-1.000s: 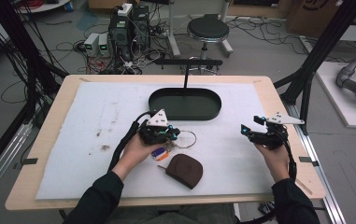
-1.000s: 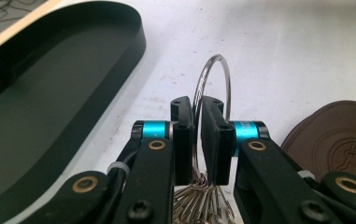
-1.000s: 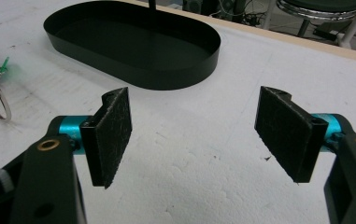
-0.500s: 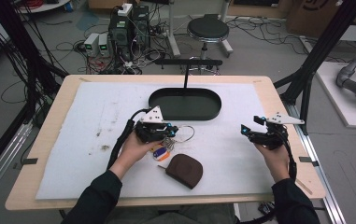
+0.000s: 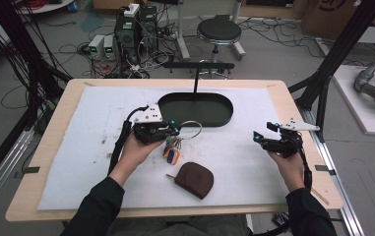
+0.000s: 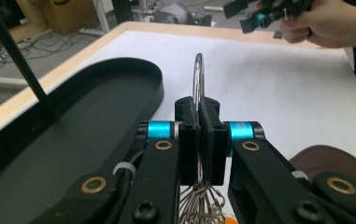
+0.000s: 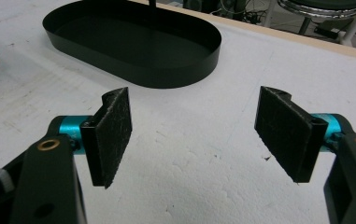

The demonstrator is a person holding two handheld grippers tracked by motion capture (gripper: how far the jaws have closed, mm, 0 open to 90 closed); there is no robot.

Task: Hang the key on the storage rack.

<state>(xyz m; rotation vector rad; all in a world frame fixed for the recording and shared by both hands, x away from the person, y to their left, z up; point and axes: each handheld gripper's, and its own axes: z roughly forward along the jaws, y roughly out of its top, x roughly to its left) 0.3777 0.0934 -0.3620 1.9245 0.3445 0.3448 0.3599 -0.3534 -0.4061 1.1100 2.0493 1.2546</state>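
The left gripper (image 5: 174, 131) is pinched tight on a big silver metal key ring (image 6: 197, 79). Its two black jaws are pressed flat together with the thin wire of the ring squeezed between them. The ring stands up on its edge out of the jaws, and I think that is why it can be held at all: a thin ring is easiest to pinch from both flat sides.

The landmark here is the black oval metal tray (image 5: 224, 114) with a thin post standing in it. The ring sits just beside the tray's near edge, almost touching it. A bunch of small wire loops and bright orange, blue and green tags (image 5: 171, 153) hangs down from the ring, on the side away from the tray. They look lifted off the white foam mat (image 5: 67, 147), so I think the ring is being carried toward the tray.

A brown leather pouch (image 5: 194, 180) with rounded corners lies flat on the mat, nearer to the person than the tray.

The right gripper (image 7: 194, 135) waits well off to the right of the tray. Its jaws are spread wide and hold nothing. It seems to be keeping out of the way, ready to help.
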